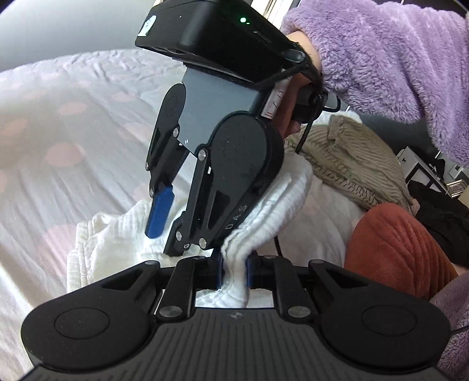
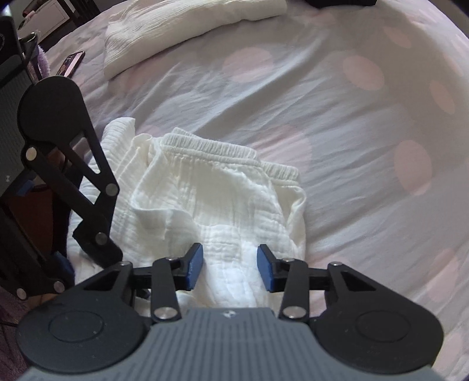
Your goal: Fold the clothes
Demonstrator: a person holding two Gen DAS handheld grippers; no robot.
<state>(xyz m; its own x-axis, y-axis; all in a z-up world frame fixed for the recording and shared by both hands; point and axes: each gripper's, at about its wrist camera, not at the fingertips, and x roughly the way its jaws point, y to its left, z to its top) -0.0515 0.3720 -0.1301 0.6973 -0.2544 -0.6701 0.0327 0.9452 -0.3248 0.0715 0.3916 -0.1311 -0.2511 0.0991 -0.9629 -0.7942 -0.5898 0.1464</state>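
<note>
A white crinkled garment with an elastic waistband (image 2: pixel 217 199) lies bunched on the bed. My left gripper (image 1: pixel 233 271) is shut on a fold of this white garment (image 1: pixel 258 217), which hangs up from its blue pads. My right gripper (image 2: pixel 230 268) is open, its blue pads on either side of a raised ridge of the garment, just above it. In the left wrist view the right gripper (image 1: pixel 167 217) hovers over the cloth, jaws apart. The left gripper's linkage (image 2: pixel 67 164) shows at the left of the right wrist view.
A pale bedsheet with pink dots (image 2: pixel 351 117) covers the bed. A folded white cloth (image 2: pixel 176 26) lies at the far side, a phone (image 2: pixel 70 63) near it. A beige knit (image 1: pixel 351 164) and a rust-coloured garment (image 1: pixel 395 243) lie to the right. A purple fleece sleeve (image 1: pixel 395 58) is above.
</note>
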